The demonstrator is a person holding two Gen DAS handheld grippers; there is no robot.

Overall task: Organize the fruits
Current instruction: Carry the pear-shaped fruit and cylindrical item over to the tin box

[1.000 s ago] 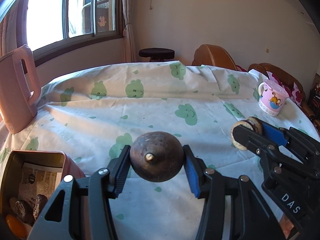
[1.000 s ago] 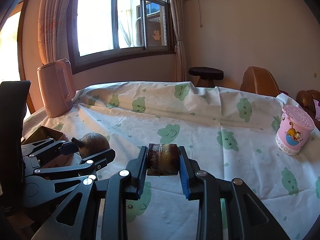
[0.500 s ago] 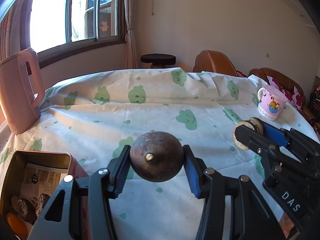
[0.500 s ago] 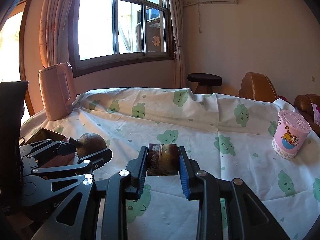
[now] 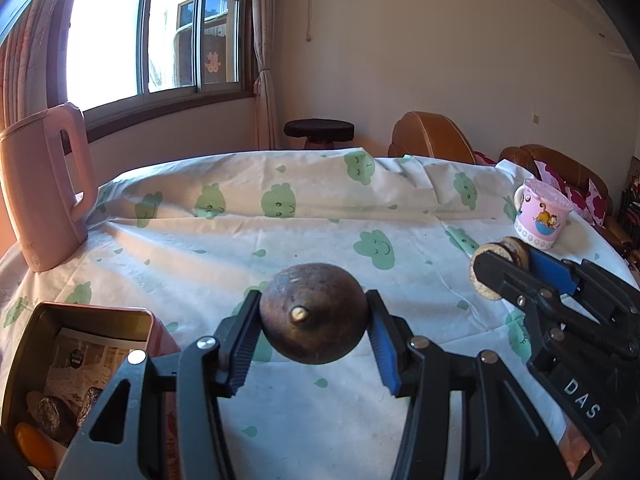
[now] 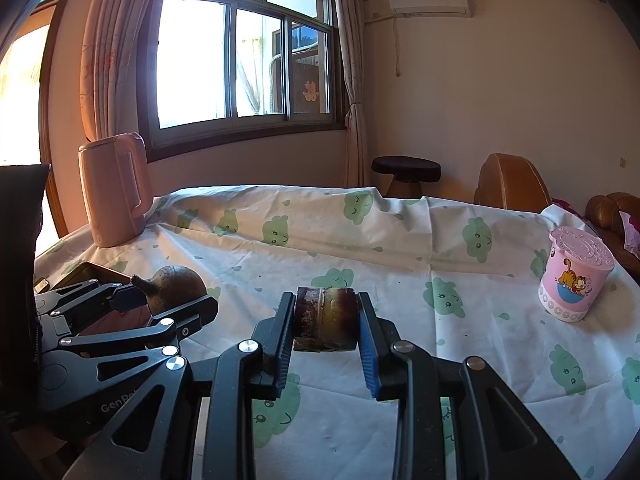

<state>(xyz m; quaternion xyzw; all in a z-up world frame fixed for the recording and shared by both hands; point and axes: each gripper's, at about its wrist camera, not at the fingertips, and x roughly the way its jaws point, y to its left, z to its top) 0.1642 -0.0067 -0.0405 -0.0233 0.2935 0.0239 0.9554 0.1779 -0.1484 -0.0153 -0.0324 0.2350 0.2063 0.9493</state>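
Note:
My left gripper (image 5: 313, 300) is shut on a round brown fruit (image 5: 314, 320), stem end facing the camera, held above the tablecloth. The right wrist view shows that fruit (image 6: 176, 284) and the left gripper (image 6: 172, 296) at lower left. My right gripper (image 6: 326, 300) is shut on a short brown cylinder of fruit (image 6: 325, 320), pads on its flat ends. In the left wrist view the cylinder (image 5: 512, 248) and the right gripper (image 5: 506, 260) are at the right. An open tin box (image 5: 92, 310) sits at lower left; it holds foil-wrapped pieces and something orange.
A pink kettle (image 5: 44, 188) stands at the table's left edge, below the window. A pink cartoon mug (image 5: 540, 216) stands at the right. The white cloth with green clouds (image 5: 320, 216) covers the table. A dark stool (image 5: 319, 130) and brown chairs stand behind it.

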